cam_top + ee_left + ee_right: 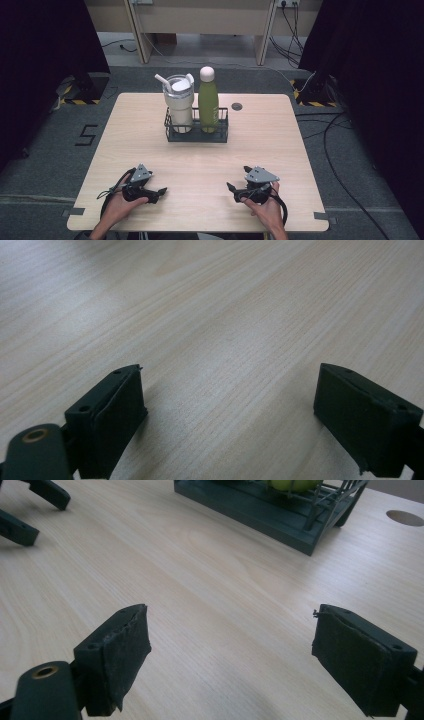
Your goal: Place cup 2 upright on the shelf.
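A black wire rack (196,135) stands at the table's middle back. In it are a white tumbler (179,102) with a lid and straw, and to its right a green bottle (208,105) with a pale cap. My left gripper (155,184) rests near the front left edge, held in a hand, open over bare wood (230,390). My right gripper (238,177) rests near the front right, also open with nothing between its jaws (230,630). The right gripper view shows the rack's base (280,510), the green bottle's bottom (292,484) and the left gripper's jaws (30,510) farther off.
The light wooden table (200,160) has a round cable hole (237,106) right of the rack. Bare wood lies between the grippers and the rack. Cables run over the grey floor at the right, and dark curtains hang on both sides.
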`<state>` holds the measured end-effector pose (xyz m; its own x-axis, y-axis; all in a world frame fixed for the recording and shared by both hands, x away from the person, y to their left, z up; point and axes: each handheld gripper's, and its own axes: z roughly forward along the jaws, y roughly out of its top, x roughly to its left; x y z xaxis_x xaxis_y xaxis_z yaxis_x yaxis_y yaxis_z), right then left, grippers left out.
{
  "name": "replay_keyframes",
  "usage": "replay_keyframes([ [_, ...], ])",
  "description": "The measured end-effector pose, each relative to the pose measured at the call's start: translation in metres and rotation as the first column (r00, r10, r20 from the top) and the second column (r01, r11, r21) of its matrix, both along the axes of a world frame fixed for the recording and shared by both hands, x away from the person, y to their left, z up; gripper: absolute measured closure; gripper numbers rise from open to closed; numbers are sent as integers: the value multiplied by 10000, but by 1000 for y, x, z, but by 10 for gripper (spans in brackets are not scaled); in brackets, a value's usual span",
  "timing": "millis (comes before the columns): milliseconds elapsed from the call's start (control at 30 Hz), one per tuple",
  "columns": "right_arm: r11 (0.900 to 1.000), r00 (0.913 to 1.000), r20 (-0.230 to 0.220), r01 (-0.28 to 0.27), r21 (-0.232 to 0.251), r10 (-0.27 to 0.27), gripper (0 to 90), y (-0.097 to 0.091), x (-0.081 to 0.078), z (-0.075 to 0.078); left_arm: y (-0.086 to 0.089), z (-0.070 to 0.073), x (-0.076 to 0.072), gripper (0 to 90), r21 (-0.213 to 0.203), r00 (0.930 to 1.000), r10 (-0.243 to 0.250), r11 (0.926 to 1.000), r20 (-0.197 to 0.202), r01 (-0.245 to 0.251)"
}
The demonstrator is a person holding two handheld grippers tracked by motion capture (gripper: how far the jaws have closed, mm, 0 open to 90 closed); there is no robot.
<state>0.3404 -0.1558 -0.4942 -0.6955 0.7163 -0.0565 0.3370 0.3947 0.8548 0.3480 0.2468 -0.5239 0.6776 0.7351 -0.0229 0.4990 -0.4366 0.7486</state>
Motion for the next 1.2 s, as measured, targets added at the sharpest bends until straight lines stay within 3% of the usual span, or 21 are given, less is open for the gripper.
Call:
replay_keyframes([
  [333, 9999, 9996, -268, 91, 57, -89, 152, -7, -6, -10, 0, 0, 0, 119, 5, 10000, -2, 10000, -4, 2],
  [400, 9996, 9996, -245, 163, -214, -169, 152, -8, -7, -11, 0, 0, 0, 120, 2, 10000, 0, 10000, -3, 0],
  [767, 9990, 9990, -414, 154, -412, -171, 152, -10, -11, -12, 0, 0, 0, 120, 4, 10000, -1, 10000, -3, 1],
  [1200, 9992, 9953, -897, 348, -202, -365, 152, -20, -16, -19, 0, 0, 0, 120, 3, 10000, 0, 10000, -2, 0],
])
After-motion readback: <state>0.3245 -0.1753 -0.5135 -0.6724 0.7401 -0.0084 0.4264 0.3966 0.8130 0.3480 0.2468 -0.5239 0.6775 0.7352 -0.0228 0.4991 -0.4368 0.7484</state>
